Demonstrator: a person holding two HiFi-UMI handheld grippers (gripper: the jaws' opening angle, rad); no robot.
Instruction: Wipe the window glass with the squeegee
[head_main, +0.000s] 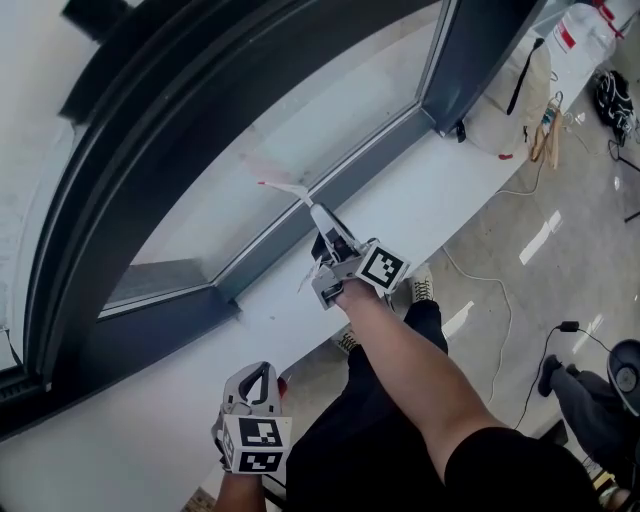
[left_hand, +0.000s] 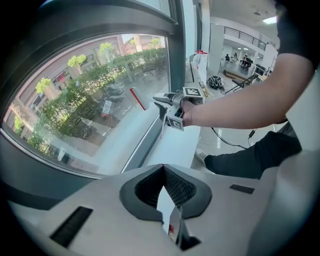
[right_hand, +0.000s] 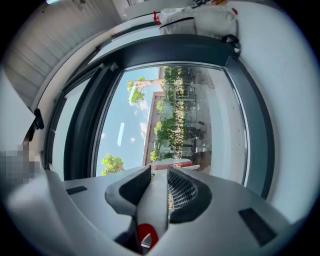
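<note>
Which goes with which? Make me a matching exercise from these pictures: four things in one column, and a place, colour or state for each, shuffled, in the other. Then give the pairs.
1. squeegee
2. left hand-held gripper
3. white bag
4. window frame

A. dark grey
B. past the window's far corner
C. shut, holding nothing
D. clamped in the right hand-held gripper

Pairs: 1-D, 2-C, 3-B, 4-A
</note>
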